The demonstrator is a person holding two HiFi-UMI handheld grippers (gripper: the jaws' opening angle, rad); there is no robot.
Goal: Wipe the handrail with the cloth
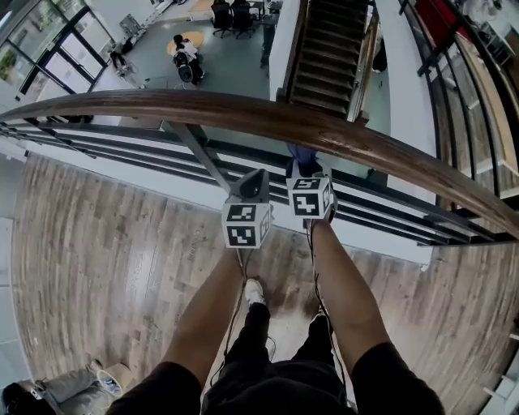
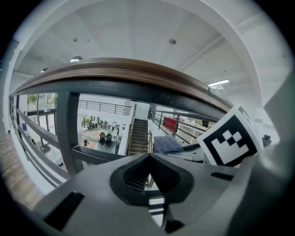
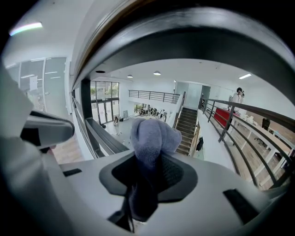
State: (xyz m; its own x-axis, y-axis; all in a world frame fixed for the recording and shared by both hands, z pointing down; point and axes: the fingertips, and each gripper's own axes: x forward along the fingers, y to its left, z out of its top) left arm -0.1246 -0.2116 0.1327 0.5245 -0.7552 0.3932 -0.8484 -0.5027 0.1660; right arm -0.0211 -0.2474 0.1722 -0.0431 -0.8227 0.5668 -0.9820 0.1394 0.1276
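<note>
Jaws of right gripper [image 3: 154, 159] clenched on the cloth [image 3: 154, 136]: blue-grey, bunched, a rounded wad sticking out past the tips, w/ a darker tail hanging down btwn the pads. Left gripper [image 2: 150, 156] jaws pressed together, nothing btwn them; lower hall shows through the gap behind the tips.

Head view: both grippers side by side, tips pointing up under the handrail [image 1: 268, 117]. Left gripper sits a bit lower and nearer than the right. Cloth pokes up at the rail's underside, its top hidden behind the wood; can't tell if it's touching. Right gripper view: dark underside of the rail arcs close over the wad.

Forearms [image 1: 349, 300] run up to the grippers, shoes [image 1: 255, 290] below on the wood floor [image 1: 97, 259]. Bag [image 1: 49, 389] at bottom-left corner of the floor.

Handrail is brown wood, glossy, curving L to R across the view. Dark metal bars [image 1: 122, 134] run parallel below it; a slanted post [image 1: 199, 154] meets the rail just left of the left gripper.

Beyond the railing, far below: staircase [image 1: 328, 49] and office chairs [image 1: 231, 16] on a grey floor.
</note>
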